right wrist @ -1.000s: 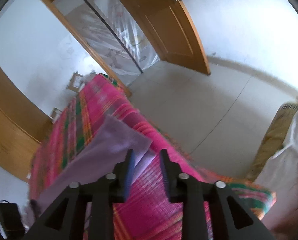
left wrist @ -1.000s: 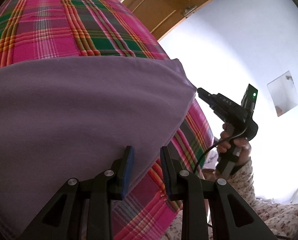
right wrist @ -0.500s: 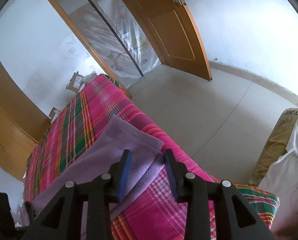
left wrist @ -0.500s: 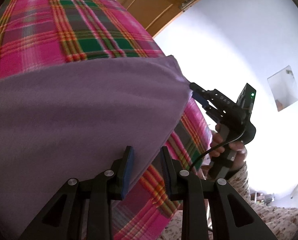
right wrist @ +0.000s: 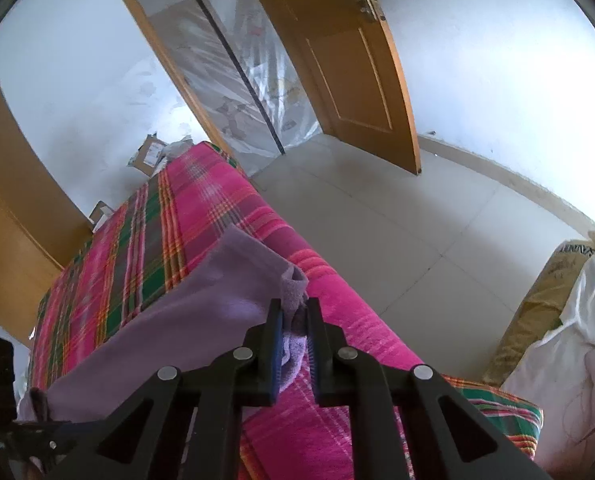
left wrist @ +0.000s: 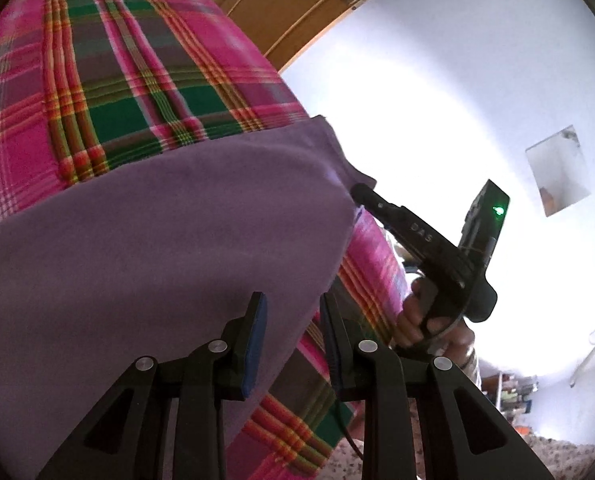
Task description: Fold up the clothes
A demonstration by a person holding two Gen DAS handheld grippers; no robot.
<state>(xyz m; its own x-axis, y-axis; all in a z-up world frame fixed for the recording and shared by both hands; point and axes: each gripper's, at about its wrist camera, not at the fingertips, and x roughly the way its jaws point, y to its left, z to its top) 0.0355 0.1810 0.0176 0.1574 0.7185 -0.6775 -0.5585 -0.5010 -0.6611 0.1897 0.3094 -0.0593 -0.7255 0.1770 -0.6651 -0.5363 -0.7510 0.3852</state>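
Left gripper [left wrist: 291, 334] hangs with fingers parted, the purple garment [left wrist: 157, 240] spread ahead of the tips and running between them, not pinched. It lies on the pink plaid bedcover [left wrist: 137, 72]. Right gripper [right wrist: 295, 322] is clamped on the garment's corner (bunched fabric between the blue pads [right wrist: 276, 350]).

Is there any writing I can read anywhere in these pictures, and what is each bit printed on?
"DAS": raised letters on the black arm of the right hand-held gripper, seen from the left wrist camera.
Dark capitals on the tan sack by the wall: upside down, too blurred to read.
Label on the cardboard box beyond the plaid blanket: too small to read.
White print on the left hand-held gripper's handle: too blurred.
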